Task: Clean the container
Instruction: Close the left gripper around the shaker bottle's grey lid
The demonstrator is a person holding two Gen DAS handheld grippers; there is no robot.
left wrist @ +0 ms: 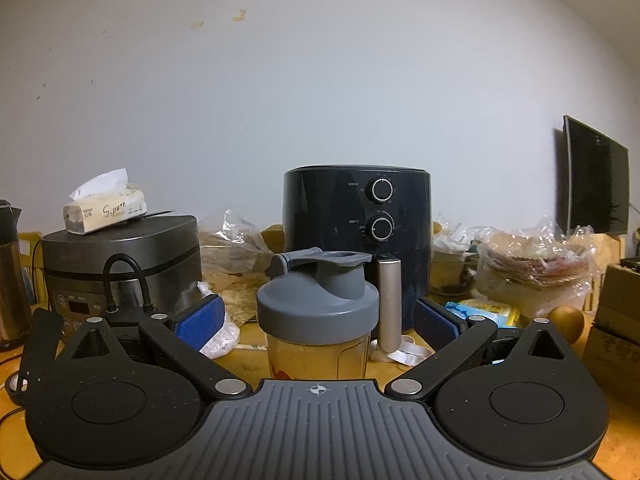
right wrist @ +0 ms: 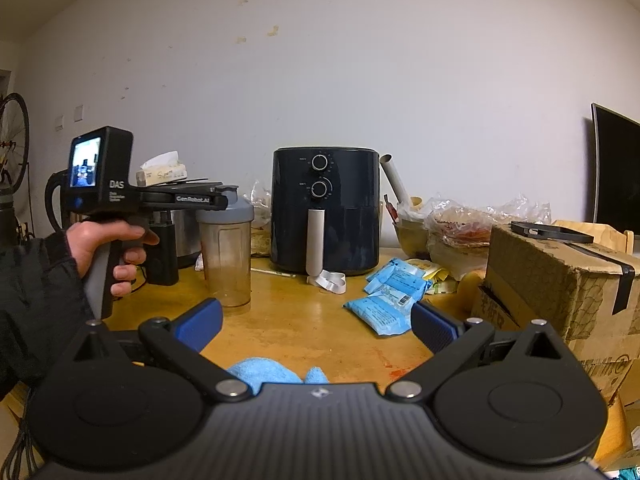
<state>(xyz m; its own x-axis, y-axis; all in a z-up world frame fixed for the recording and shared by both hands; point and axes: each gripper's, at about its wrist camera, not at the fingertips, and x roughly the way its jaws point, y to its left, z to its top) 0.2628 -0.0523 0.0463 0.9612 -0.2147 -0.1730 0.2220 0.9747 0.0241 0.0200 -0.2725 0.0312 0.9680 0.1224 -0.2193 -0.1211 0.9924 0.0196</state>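
Observation:
A clear shaker bottle [left wrist: 318,320] with a grey flip lid stands upright on the wooden table, directly between the wide-apart blue pads of my left gripper [left wrist: 318,322], which is open and not touching it. The right wrist view shows the same bottle [right wrist: 226,256] at the left, with the hand-held left gripper [right wrist: 224,196] level with its lid. My right gripper [right wrist: 316,322] is open over bare table, and a light blue cloth [right wrist: 276,372] lies just beneath it at the near edge.
A dark air fryer [right wrist: 325,208] stands behind the bottle. A rice cooker [left wrist: 120,264] with a tissue pack [left wrist: 105,206] sits at the left. Blue packets [right wrist: 386,296], plastic-wrapped bowls [right wrist: 460,232] and a cardboard box [right wrist: 560,292] crowd the right side.

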